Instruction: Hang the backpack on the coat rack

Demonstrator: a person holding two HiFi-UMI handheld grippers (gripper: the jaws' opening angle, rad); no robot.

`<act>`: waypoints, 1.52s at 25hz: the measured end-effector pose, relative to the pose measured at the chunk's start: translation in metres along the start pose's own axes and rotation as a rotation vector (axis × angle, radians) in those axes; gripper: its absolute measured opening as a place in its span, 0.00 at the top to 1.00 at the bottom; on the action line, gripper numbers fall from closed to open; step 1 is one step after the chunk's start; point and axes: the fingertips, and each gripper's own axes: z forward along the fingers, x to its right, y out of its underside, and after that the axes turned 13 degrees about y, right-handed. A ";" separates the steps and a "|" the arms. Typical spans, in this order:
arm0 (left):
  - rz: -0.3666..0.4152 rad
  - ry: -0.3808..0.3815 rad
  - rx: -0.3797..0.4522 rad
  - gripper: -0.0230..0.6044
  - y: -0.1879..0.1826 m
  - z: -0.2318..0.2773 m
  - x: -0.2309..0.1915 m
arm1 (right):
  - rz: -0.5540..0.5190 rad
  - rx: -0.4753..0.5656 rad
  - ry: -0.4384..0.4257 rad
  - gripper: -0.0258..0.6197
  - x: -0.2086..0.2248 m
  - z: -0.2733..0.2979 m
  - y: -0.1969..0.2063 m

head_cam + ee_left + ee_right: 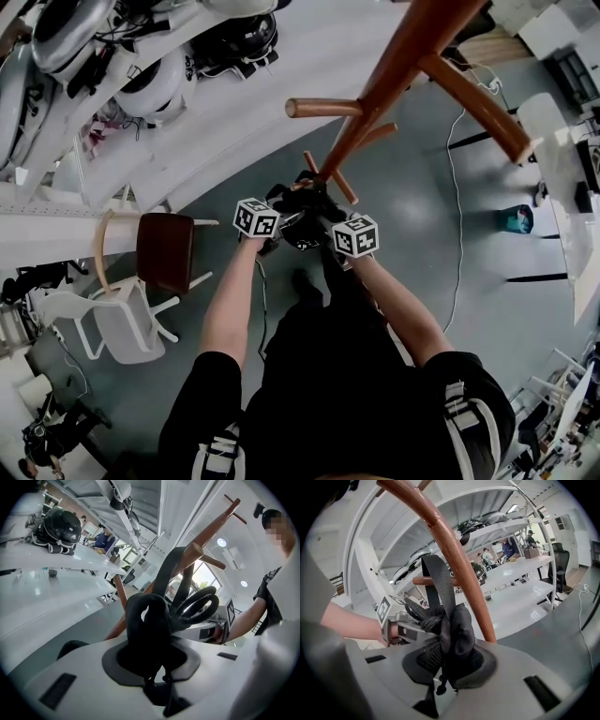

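One backpack [302,204], one coat rack [394,70], two grippers. The left gripper [149,637] and right gripper [451,641] each clamp the backpack's top at the near side of the rack's pole, its straps running upward.

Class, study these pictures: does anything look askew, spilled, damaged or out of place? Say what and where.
Nothing is spilled or broken. One oddity: a white cable trails loose across the floor beside the coat rack, where someone might trip.

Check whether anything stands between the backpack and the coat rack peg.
Nothing visible does. The left gripper and right gripper are shut on the backpack beside the coat rack; the grey strap runs up to a peg.
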 end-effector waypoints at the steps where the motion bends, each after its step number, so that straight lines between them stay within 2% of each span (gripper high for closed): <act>1: 0.002 -0.006 -0.013 0.81 0.001 0.002 -0.002 | 0.004 -0.004 0.004 0.83 0.003 0.001 0.001; 11: -0.002 -0.124 -0.179 0.80 0.021 0.022 -0.029 | -0.001 -0.092 0.031 0.83 0.027 0.015 0.026; 14: 0.008 -0.139 -0.211 0.79 0.025 0.028 -0.035 | 0.002 -0.111 0.034 0.83 0.034 0.018 0.032; 20: 0.000 -0.171 -0.190 0.78 0.023 0.032 -0.051 | -0.026 -0.118 0.033 0.83 0.044 0.031 0.031; 25: 0.027 -0.257 -0.171 0.72 0.018 0.029 -0.066 | -0.093 -0.128 0.069 0.82 0.051 0.041 0.028; 28: 0.010 -0.311 -0.141 0.67 0.017 0.022 -0.078 | -0.171 -0.140 0.095 0.80 0.052 0.050 0.028; 30: -0.004 -0.334 -0.115 0.65 0.016 0.017 -0.083 | -0.184 -0.149 0.090 0.79 0.052 0.055 0.027; 34: -0.002 -0.367 -0.094 0.60 0.016 0.009 -0.089 | -0.191 -0.174 0.080 0.66 0.052 0.060 0.029; 38: -0.015 -0.396 -0.031 0.57 0.015 -0.001 -0.091 | -0.192 -0.172 0.100 0.62 0.053 0.059 0.032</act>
